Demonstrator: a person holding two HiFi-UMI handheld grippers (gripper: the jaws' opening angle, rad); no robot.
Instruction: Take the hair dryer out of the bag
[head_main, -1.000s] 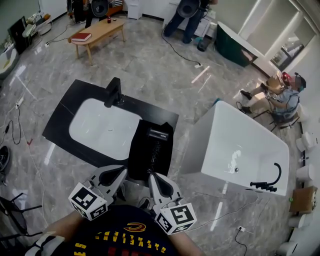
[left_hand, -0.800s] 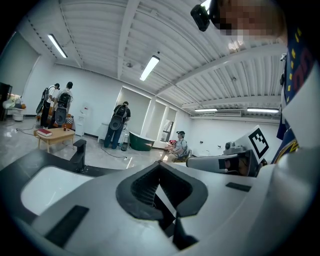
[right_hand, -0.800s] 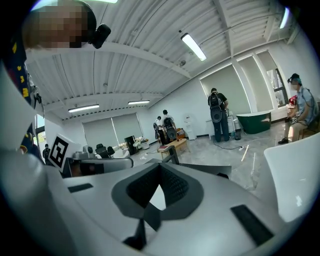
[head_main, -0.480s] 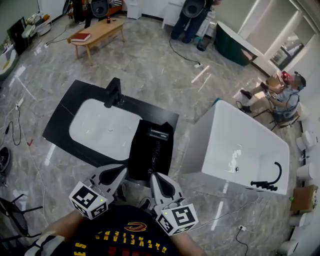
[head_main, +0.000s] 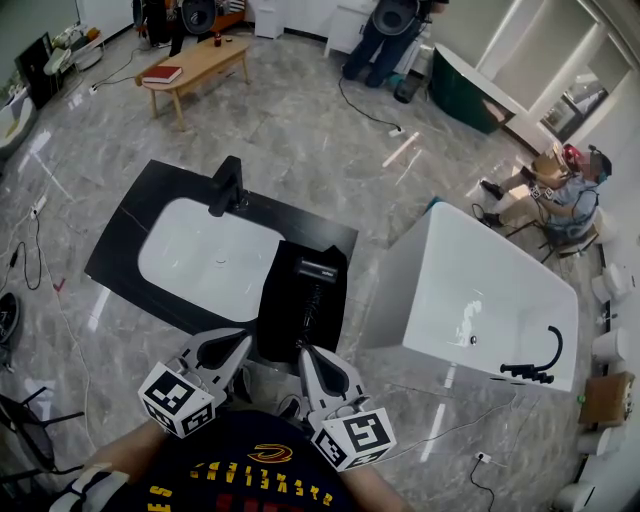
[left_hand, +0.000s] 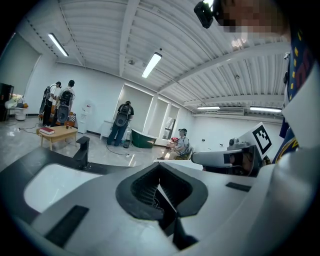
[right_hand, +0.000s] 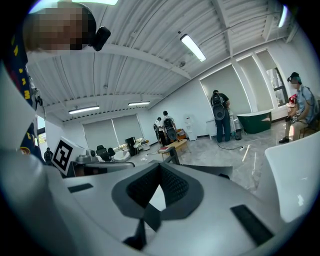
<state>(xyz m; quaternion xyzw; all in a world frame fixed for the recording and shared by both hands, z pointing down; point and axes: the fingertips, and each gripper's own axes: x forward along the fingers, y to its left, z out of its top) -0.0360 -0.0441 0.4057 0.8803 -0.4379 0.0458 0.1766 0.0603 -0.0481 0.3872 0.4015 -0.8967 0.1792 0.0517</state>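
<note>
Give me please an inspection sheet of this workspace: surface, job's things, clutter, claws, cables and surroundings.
surface: black counter with a white sink and a black tap.
job's things: black bag lies on the counter's right end, beside the sink; dryer not seen.
clutter: nothing seen on the counter.
claws: left claw and right claw are both shut and empty, by the bag's near end.
cables: loose cables run over the floor, also at the left and lower right.
surroundings: white tub right of the counter; wooden table and people farther off.
</note>
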